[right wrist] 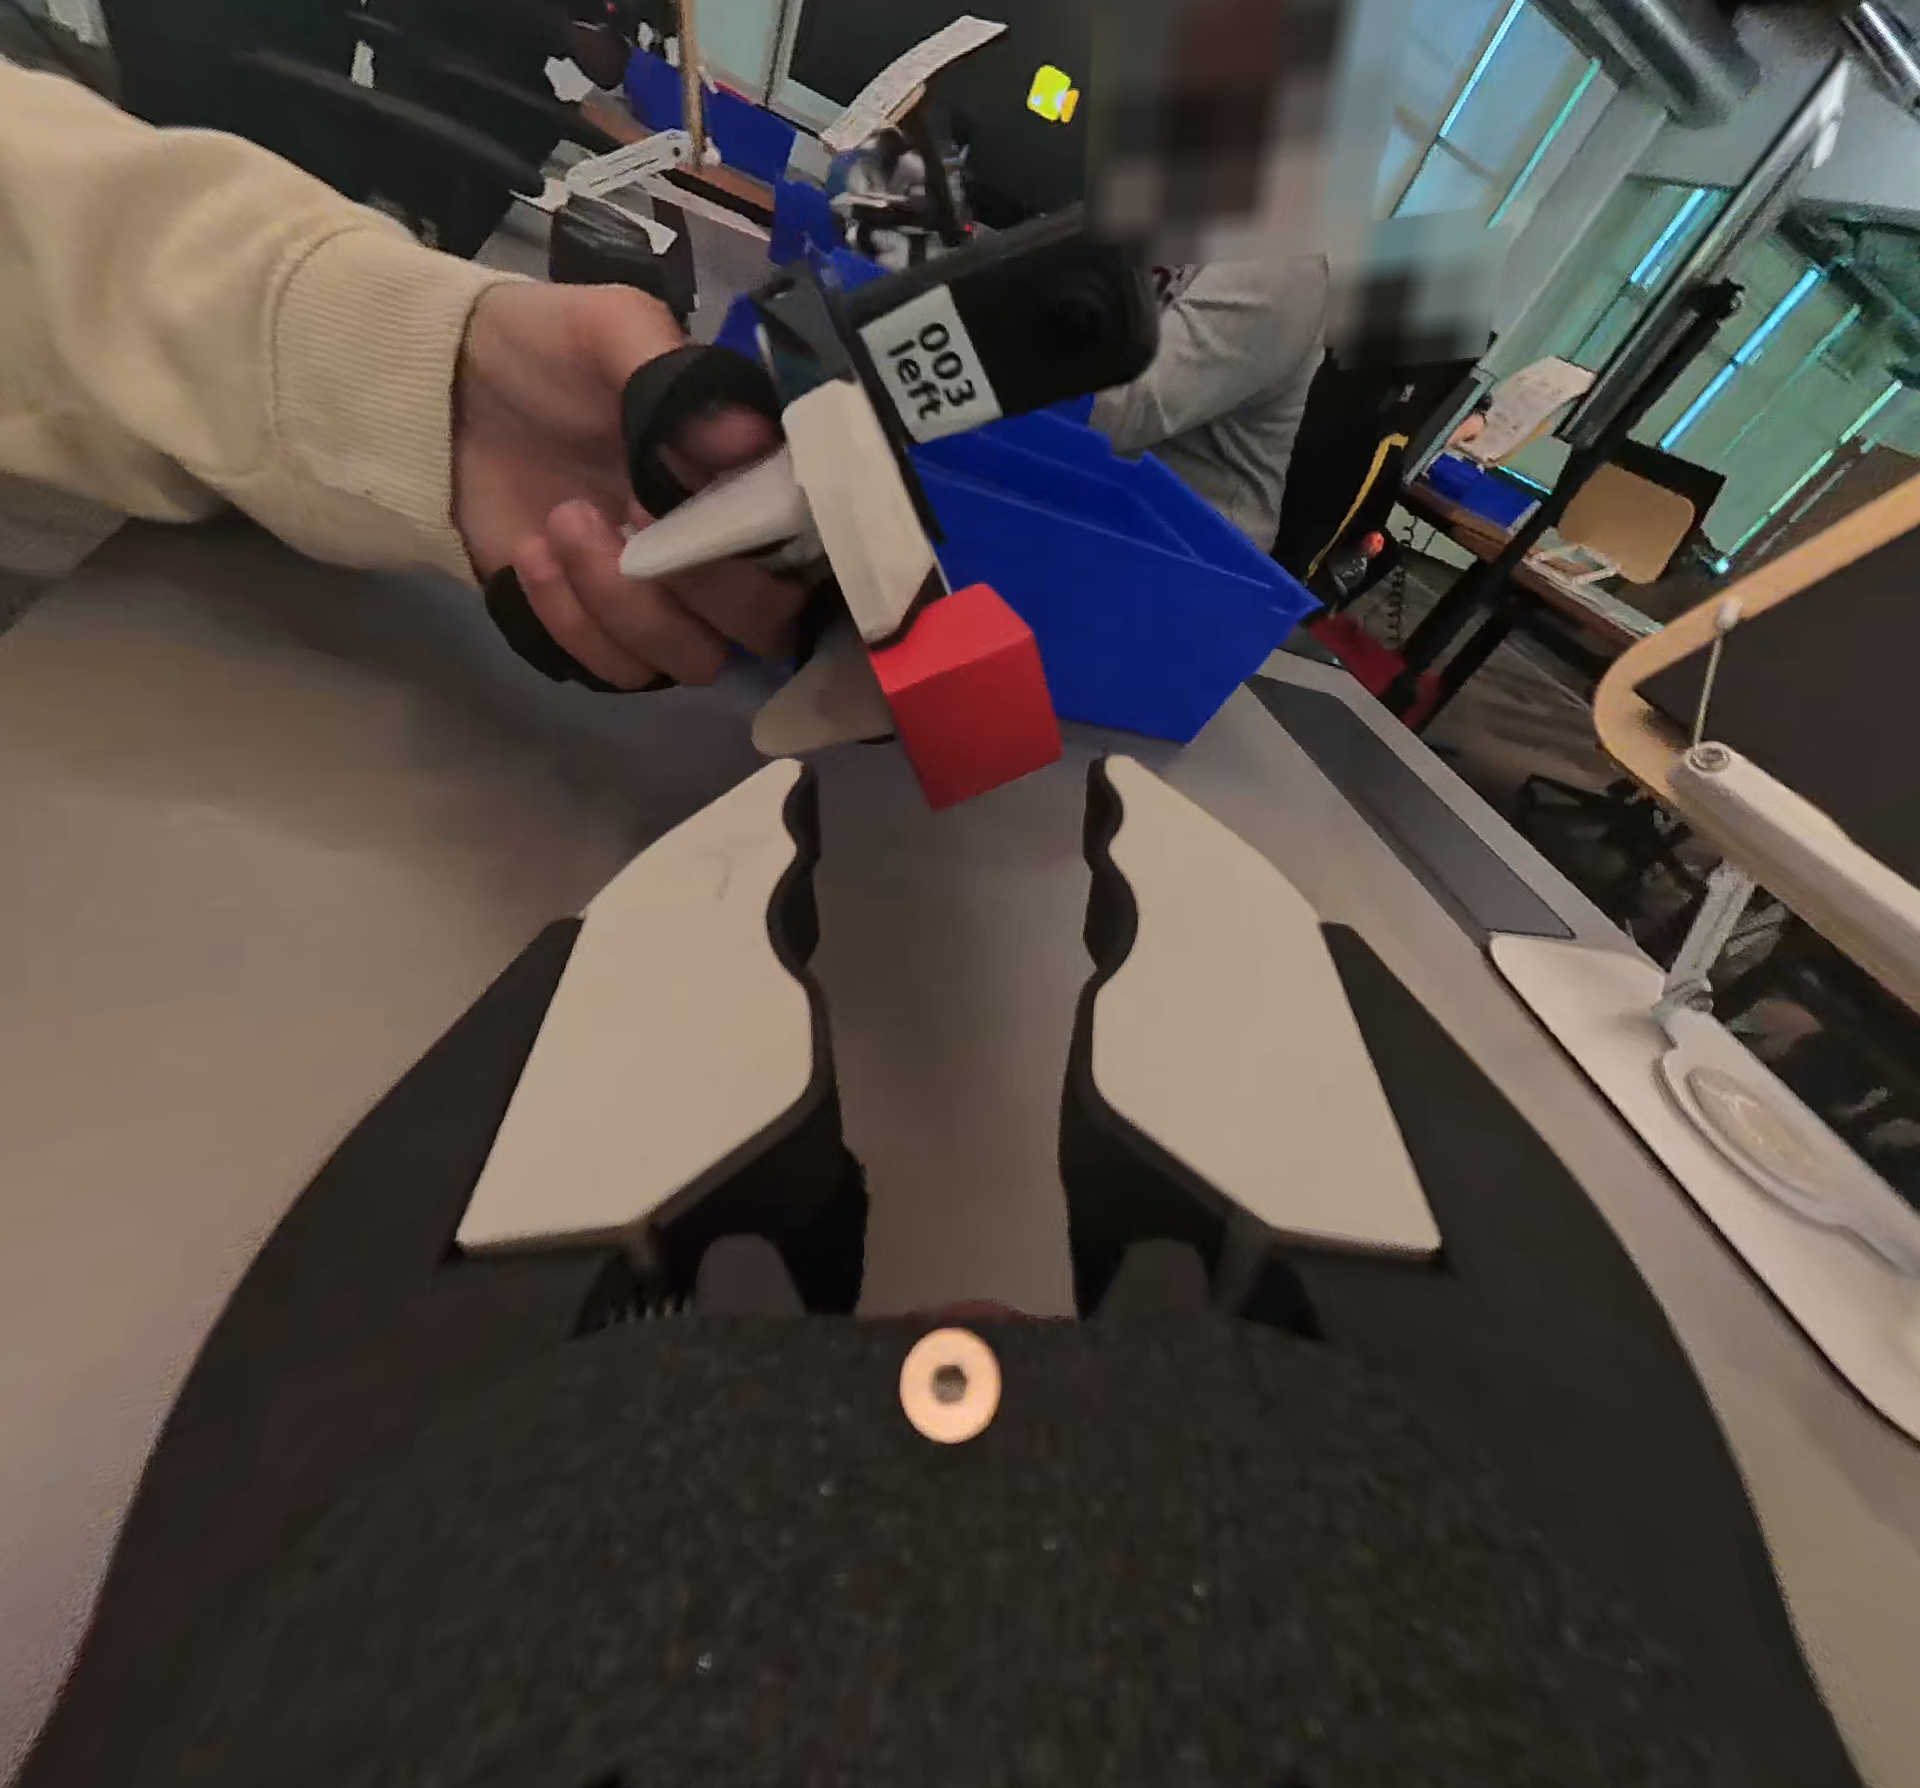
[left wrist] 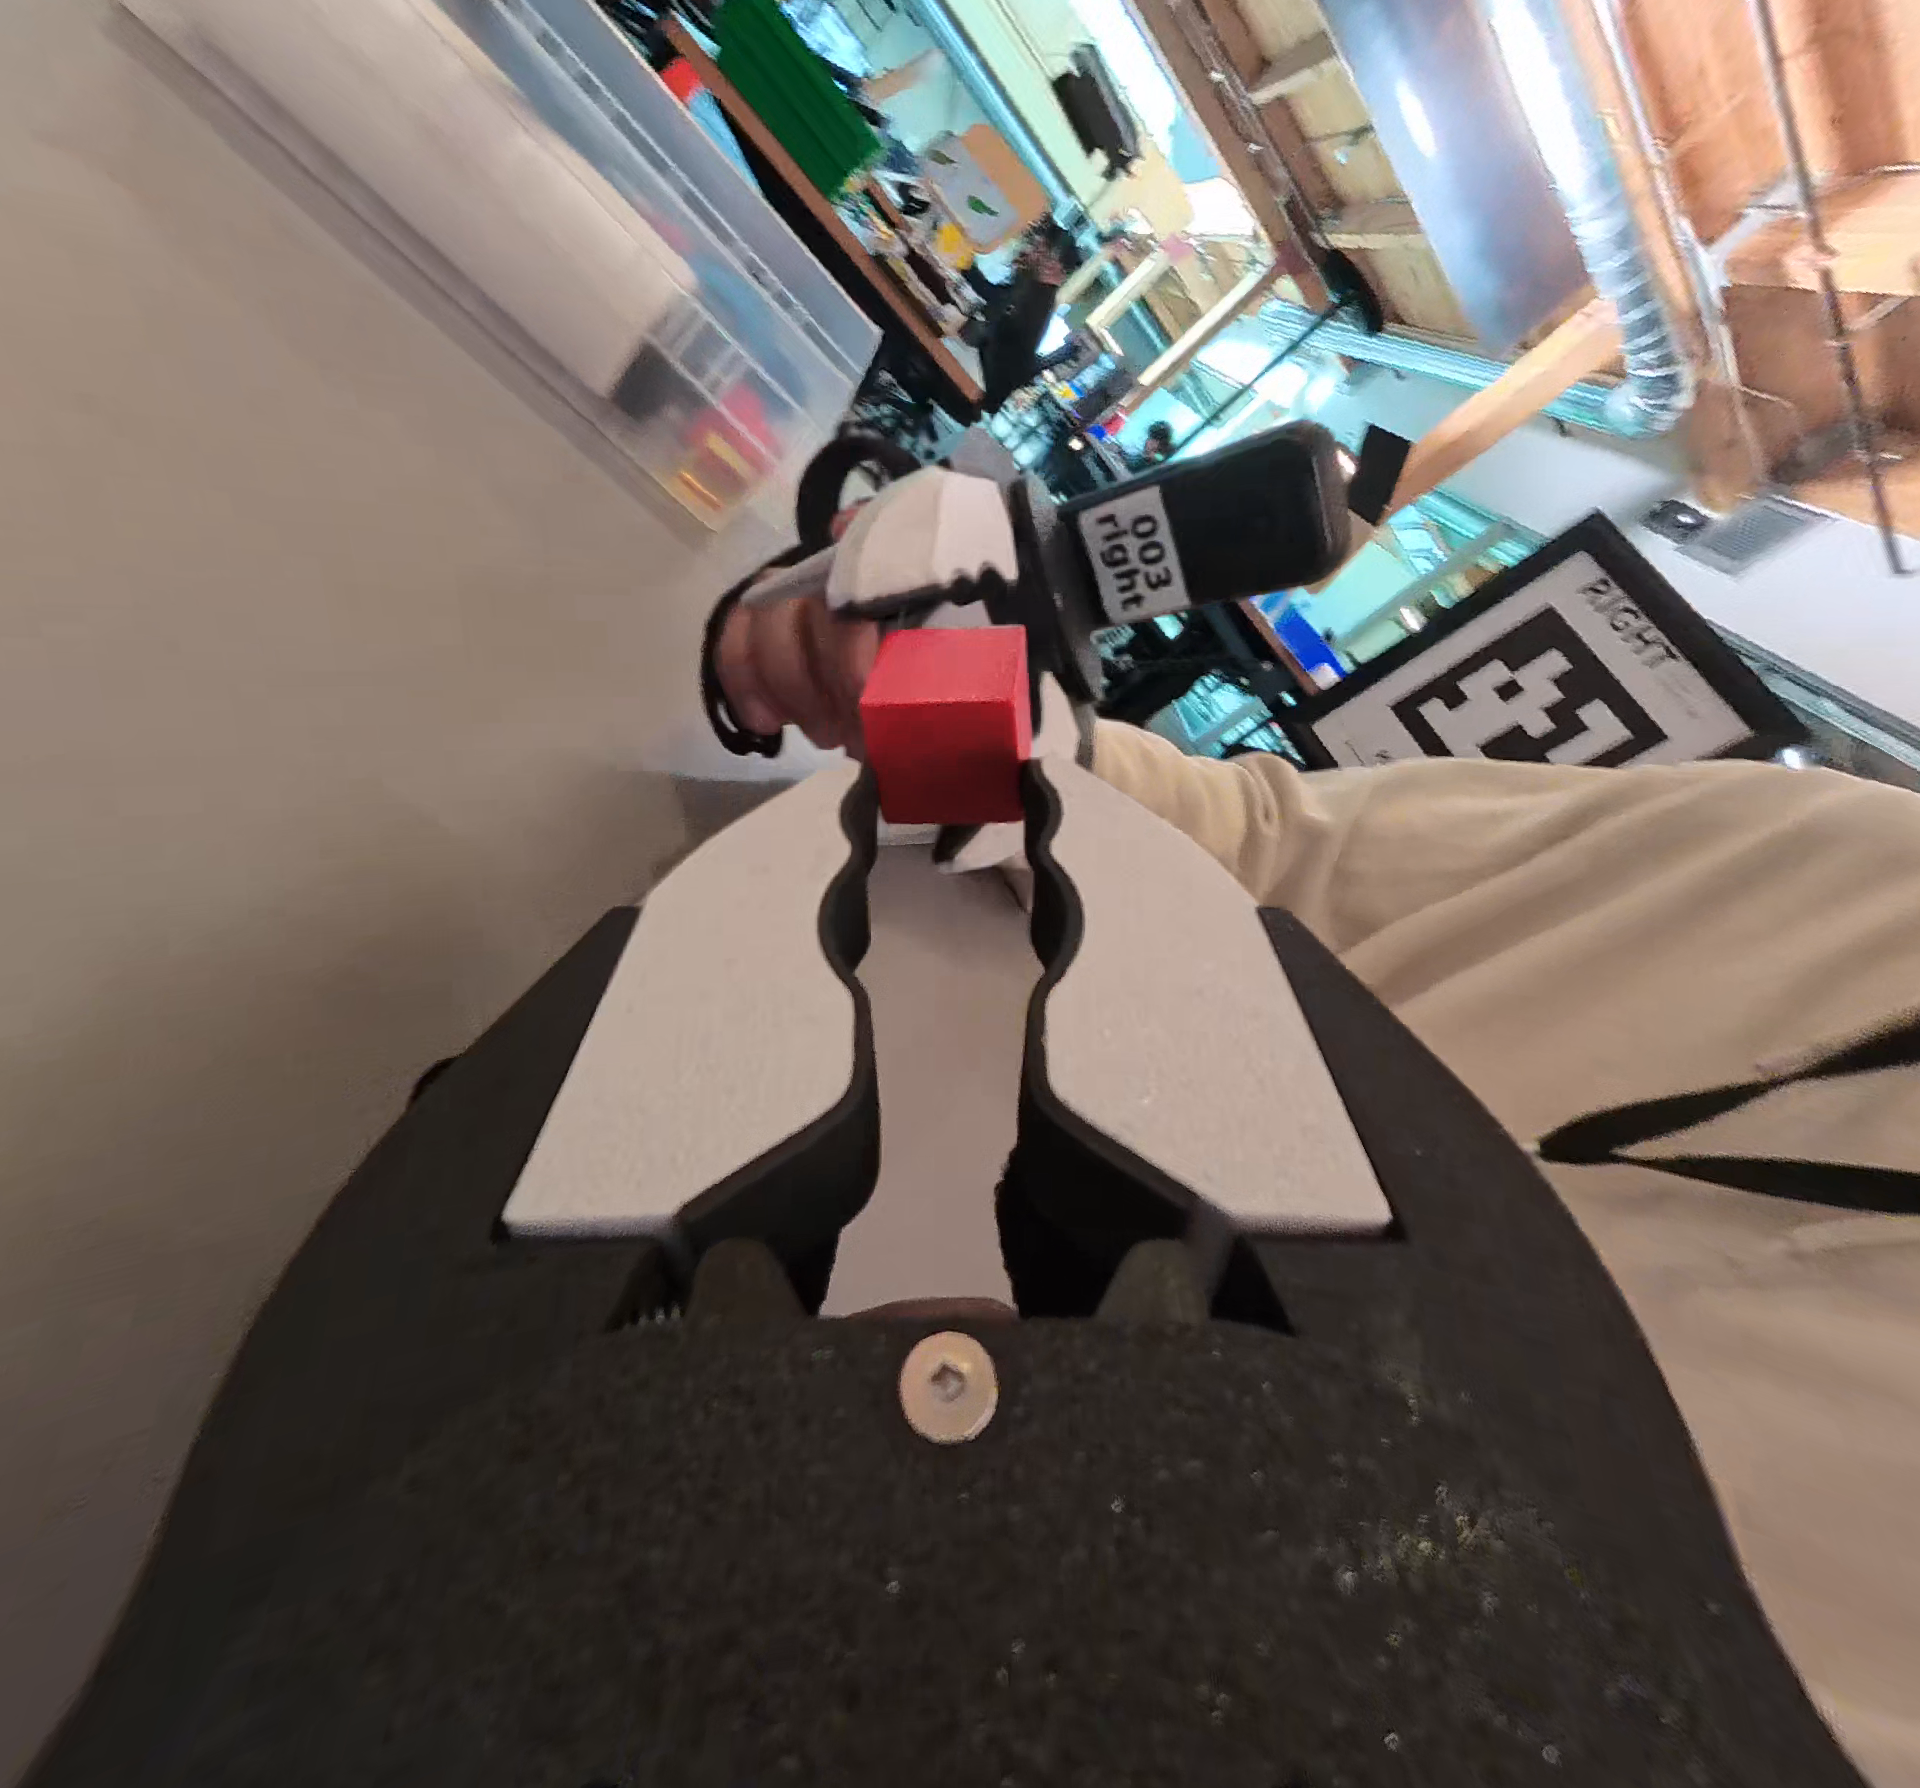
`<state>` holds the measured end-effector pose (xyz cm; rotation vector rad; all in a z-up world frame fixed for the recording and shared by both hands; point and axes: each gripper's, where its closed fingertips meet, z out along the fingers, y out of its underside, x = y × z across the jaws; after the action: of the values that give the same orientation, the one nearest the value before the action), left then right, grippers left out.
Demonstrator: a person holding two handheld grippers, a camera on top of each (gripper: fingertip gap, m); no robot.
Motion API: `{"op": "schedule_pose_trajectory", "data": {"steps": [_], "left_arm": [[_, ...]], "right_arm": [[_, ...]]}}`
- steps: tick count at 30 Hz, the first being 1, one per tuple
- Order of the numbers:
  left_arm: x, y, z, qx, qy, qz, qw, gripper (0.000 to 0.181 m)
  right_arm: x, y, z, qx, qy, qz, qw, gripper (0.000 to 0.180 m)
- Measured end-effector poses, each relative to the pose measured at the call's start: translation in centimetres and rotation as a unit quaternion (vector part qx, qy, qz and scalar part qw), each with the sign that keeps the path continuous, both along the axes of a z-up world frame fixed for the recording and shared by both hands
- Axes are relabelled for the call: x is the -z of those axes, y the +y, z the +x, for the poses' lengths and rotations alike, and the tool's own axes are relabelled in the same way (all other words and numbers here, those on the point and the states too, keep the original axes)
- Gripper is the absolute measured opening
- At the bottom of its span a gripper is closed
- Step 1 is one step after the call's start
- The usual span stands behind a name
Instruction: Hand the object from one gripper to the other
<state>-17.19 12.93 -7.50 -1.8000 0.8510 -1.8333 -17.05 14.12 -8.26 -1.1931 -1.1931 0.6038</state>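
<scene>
Red cube (left wrist: 948,739) pinched at left gripper (left wrist: 943,782) tips, clear of counter (right wrist: 260,855).
Right gripper (right wrist: 948,803) jaws spread, empty, just short of cube's free end.

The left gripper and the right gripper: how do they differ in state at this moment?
The left gripper has its fingers shut on the red cube; the right gripper holds nothing. The left one's fingers stand narrow, the right one's fingers stand wide apart. The cube sits between the left fingertips, but just ahead of the right ones, not yet between them. Both have pale fingers with wavy dark inner edges.
</scene>
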Motion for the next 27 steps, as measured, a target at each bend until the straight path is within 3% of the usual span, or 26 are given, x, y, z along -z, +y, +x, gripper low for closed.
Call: {"op": "schedule_pose_trajectory", "data": {"steps": [4, 8, 10, 14, 18, 27], "left_arm": [[0.5, -1.6, 0.6, 0.045, 0.019, 0.005, 0.999, 0.026], [0.8, -1.6, 0.6, 0.044, 0.022, 0.003, 0.999, 0.026], [1.3, -0.9, 0.5, 0.021, 0.036, 0.028, 0.999, 0.029], [3.3, 1.9, -0.2, -0.07, 0.131, 0.118, 0.982, 0.054], [3.6, 3.1, -0.2, -0.125, 0.183, 0.161, 0.962, 0.058], [3.0, 2.4, 1.1, -0.136, 0.18, 0.176, 0.958, 0.046]], "right_arm": [[-0.1, -1.0, -0.2, -0.019, -0.01, 0.037, 0.999, 0.031], [0.3, -0.9, -0.2, -0.014, -0.018, 0.039, 0.999, 0.03], [0.8, -0.5, -0.1, -0.003, -0.031, 0.023, 0.999, 0.03], [1.9, 1.6, 1.3, 0.063, -0.072, 0.009, 0.995, 0.03], [3.0, 4.0, 3.1, 0.18, -0.203, 0.105, 0.957, 0.03], [2.1, 2.7, 0.6, 0.223, -0.295, 0.264, 0.891, 0.03]]}}
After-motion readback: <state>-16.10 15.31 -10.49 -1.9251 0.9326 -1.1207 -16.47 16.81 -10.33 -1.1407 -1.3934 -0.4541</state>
